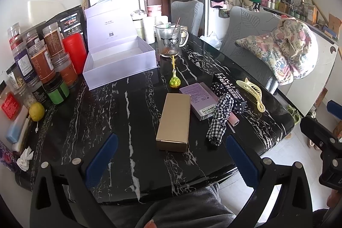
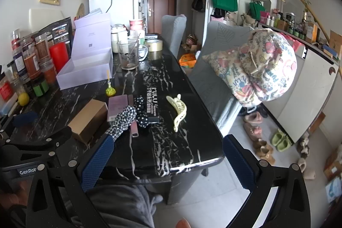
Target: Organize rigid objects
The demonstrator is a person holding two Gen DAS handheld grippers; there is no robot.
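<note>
On the black marble table lie a gold box, a purple box, a black box with white lettering, a checked scrunchie, a dotted scrunchie, a cream hair claw and a green lollipop. An open white gift box stands behind them. My left gripper is open and empty, held above the near table edge in front of the gold box. My right gripper is open and empty at the table's near right corner; the hair claw lies ahead of it.
Jars and a red canister line the left edge, with a lemon and tissue. A glass mug with a spoon stands behind the lollipop. Grey chairs and a patterned cushion are on the right. Shoes lie on the floor.
</note>
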